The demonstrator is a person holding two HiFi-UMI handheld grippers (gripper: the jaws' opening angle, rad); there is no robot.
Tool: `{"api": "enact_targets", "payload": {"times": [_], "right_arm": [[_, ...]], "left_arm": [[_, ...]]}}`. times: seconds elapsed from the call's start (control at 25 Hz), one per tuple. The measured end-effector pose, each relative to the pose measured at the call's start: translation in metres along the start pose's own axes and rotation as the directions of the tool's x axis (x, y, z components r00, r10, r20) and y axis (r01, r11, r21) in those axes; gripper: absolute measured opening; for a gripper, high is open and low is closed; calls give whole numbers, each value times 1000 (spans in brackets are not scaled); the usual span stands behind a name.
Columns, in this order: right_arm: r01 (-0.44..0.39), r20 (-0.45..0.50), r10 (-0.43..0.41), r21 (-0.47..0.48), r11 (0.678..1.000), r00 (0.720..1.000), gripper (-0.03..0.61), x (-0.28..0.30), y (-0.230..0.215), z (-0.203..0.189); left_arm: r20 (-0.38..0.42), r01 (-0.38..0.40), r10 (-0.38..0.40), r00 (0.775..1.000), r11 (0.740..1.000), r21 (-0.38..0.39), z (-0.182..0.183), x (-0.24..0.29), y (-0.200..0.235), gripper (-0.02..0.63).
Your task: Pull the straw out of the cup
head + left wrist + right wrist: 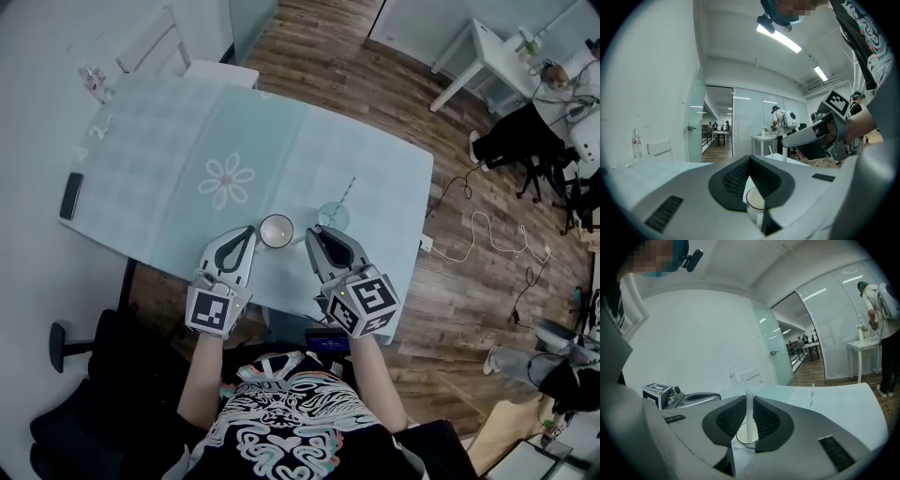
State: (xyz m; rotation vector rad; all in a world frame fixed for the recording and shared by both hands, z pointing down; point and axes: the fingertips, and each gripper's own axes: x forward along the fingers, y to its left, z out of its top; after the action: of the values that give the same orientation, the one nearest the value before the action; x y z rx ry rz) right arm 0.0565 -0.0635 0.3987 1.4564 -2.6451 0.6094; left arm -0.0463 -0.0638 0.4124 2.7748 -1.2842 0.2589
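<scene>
Left gripper (750, 158) hangs with its jaws pressed together on nothing, just left of the white cup (277, 231) near the front edge of the table (159, 159). To its right, the right gripper (750, 401) is clamped on an upright white straw (749, 420) whose lower end seems to sit inside a cup's rim, which cup I cannot tell, so the grip looks made and the lift remains. Rightmost, a striped straw (349, 192) stands in the glass cup (333, 217), untouched.
</scene>
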Motion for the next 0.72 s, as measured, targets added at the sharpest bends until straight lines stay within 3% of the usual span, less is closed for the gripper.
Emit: {"api": "enact_targets", "payload": {"times": [0.72], "right_arm": [[-3, -120, 3, 4, 1000, 993, 60, -11, -2, -49]], "left_arm": [[-70, 1, -1, 998, 1000, -8, -32, -10, -18, -1]]}}
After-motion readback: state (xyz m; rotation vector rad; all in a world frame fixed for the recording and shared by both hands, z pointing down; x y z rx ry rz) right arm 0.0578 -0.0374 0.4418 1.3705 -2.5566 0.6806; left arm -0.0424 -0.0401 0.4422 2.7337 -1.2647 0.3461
